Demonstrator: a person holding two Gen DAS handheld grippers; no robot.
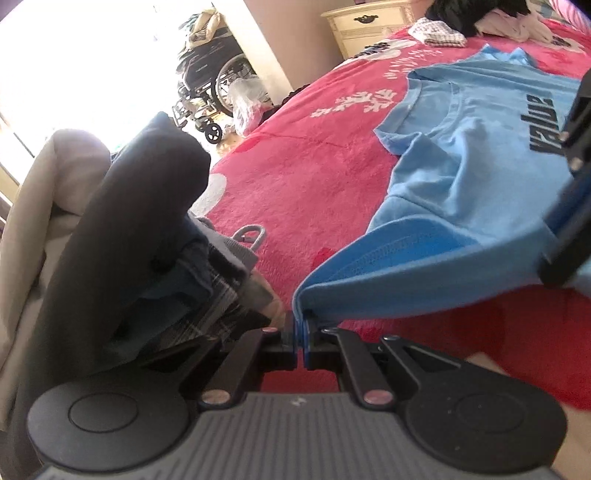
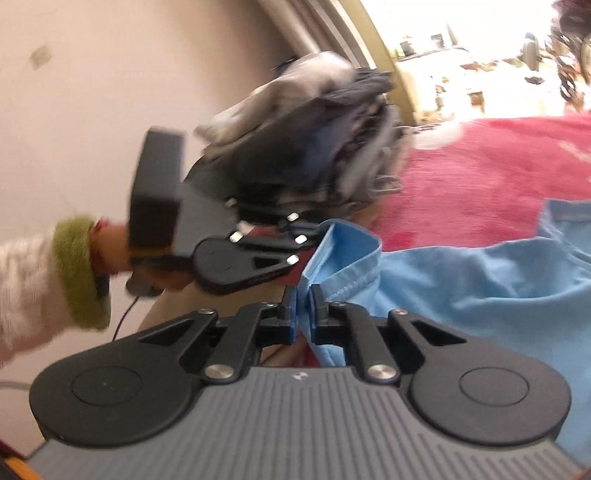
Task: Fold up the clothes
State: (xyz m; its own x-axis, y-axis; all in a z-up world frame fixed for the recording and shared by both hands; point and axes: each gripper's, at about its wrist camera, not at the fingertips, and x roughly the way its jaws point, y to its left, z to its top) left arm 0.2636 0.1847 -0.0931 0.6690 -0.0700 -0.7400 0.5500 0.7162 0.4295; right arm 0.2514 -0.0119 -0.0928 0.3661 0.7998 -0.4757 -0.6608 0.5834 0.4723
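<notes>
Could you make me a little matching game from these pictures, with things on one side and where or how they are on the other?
Things:
1. blue T-shirt
2. wheelchair
3. stack of clothes
4. left gripper

States:
A. by the bright window
B. shut on a hem
C. spread on the red blanket
D. piled at the bed's edge

Pairs: 1-C, 2-A, 3-D, 4-B

Bedroom clutter around a red bed cover.

Red fleece blanket with white characters spread across the bed; cream dresser with a dark handle against the far wall; folded wheelchair parked near the bright window, a clear plastic bag just beside its wheel; grey hanger hook lying on the blanket.
</notes>
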